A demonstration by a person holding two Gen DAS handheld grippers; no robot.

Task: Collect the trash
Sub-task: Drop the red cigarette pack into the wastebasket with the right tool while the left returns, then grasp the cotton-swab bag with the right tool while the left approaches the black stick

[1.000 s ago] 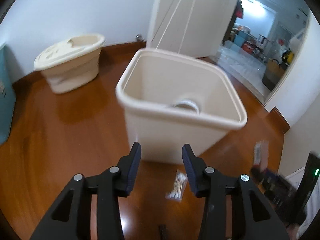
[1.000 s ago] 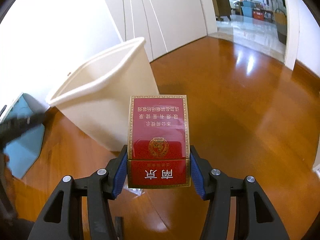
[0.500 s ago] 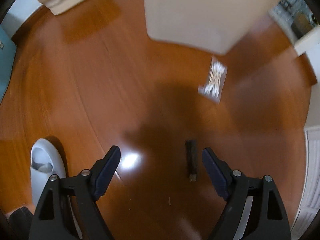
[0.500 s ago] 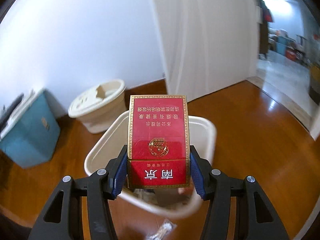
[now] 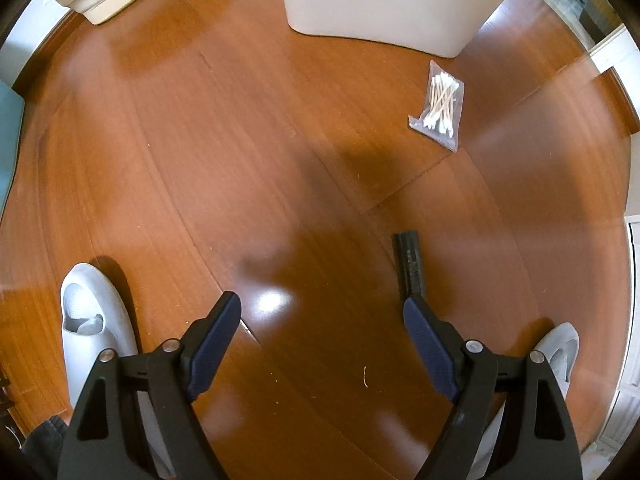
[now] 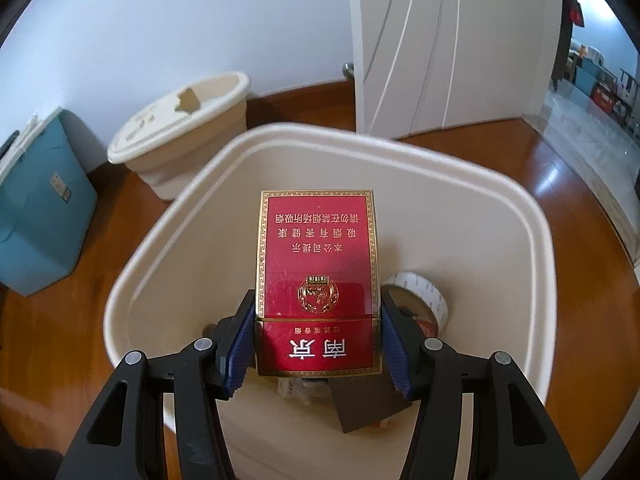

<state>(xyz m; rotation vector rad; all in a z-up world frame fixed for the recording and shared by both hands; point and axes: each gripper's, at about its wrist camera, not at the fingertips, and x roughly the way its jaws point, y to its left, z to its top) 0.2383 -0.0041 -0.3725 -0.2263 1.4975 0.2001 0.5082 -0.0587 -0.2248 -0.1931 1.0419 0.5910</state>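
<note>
My right gripper (image 6: 318, 320) is shut on a red cigarette pack (image 6: 318, 264) and holds it over the open cream trash bin (image 6: 532, 232). A tape roll (image 6: 420, 294) and other scraps lie in the bin's bottom. My left gripper (image 5: 322, 312) is open and empty, pointing down at the wooden floor. A small black stick-like object (image 5: 410, 266) lies on the floor just ahead of its right finger. A clear bag of cotton swabs (image 5: 440, 102) lies farther off, near the bin's base (image 5: 380, 4).
A second cream bin with a broken lid (image 6: 180, 120) and a teal box (image 6: 36, 208) stand by the wall. White slippers (image 5: 94, 328) flank the left gripper. A white door (image 6: 440, 40) stands behind, with an open doorway to the right.
The right gripper moved the cigarette pack from beside the bin to above its opening. The left gripper tilted down to the floor, opened wide, and came closer to the black object.
</note>
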